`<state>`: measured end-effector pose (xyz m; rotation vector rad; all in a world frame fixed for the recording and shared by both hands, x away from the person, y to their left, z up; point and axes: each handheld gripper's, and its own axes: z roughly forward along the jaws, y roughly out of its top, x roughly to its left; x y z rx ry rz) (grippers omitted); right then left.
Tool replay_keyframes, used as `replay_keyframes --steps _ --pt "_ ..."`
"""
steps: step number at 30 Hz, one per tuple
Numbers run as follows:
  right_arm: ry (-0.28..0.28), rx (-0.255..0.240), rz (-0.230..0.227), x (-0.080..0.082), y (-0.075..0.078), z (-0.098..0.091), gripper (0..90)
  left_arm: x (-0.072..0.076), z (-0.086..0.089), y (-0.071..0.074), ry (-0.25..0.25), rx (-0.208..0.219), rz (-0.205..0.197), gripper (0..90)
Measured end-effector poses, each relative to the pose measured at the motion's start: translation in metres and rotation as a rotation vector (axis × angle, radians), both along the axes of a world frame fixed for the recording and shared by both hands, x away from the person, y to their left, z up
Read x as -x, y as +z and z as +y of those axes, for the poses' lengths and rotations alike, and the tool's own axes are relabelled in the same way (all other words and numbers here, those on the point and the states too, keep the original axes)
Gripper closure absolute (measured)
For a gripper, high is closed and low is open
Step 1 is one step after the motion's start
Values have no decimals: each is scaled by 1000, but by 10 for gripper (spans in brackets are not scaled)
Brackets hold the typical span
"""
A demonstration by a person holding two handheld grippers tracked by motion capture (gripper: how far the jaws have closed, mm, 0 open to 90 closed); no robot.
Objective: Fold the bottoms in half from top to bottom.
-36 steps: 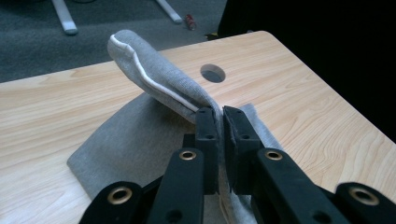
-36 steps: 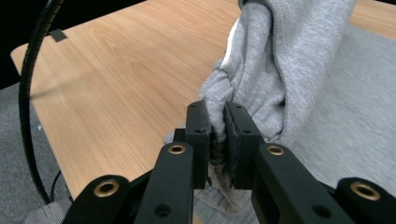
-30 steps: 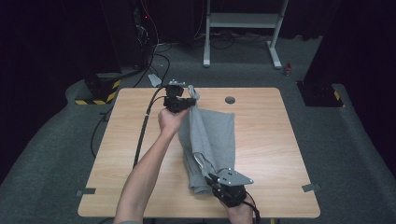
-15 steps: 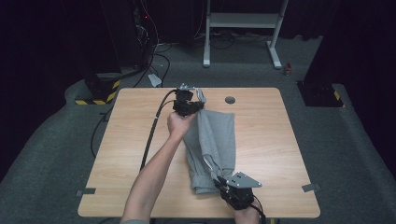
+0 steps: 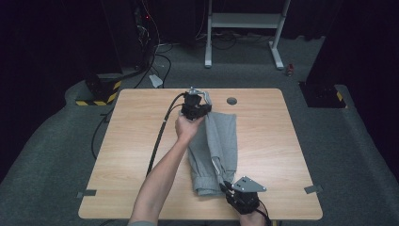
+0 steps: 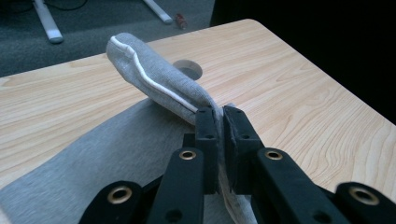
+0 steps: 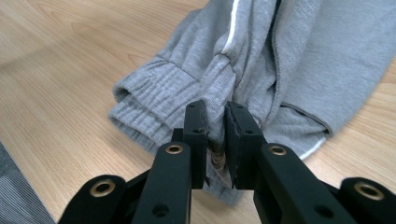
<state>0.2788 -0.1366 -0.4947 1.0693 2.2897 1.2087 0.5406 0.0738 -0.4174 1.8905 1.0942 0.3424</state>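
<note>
Grey sweatpants with a white side stripe lie folded lengthwise on the wooden table. At their far end, my left gripper is shut on a fold of the grey cloth, which sticks up past the jaws as a rounded flap. In the left gripper view the left gripper pinches the fabric tight. Near the table's front edge, my right gripper is shut on the near end of the sweatpants. The right gripper clamps bunched cloth beside the ribbed band.
A round cable hole sits in the table just right of the left gripper. A black cable trails from that gripper across the table's left half. White desk legs and a striped block stand on the floor behind.
The left gripper has carried its end of the sweatpants to the right and lower. The right gripper has drawn a little toward the front edge, still gripping.
</note>
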Motion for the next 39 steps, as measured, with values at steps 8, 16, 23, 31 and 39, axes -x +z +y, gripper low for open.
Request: replay_keyframes --steps 8,16,23,31,39 --pt "-27 5 3 3 -2 -9 795 -4 -10 -15 -32 -43 30 847" --pt "-35 41 19 3 -12 -17 811 -8 -17 -34 -22 -54 52 843" --pt "-45 46 51 4 -18 -25 821 -9 -28 -48 -21 -54 76 836" --pt "-33 21 85 1 -16 -29 810 -4 -29 -54 -2 -74 76 673" --pt "-21 42 106 -3 -14 -32 539 5 -25 -53 -3 -82 71 509"
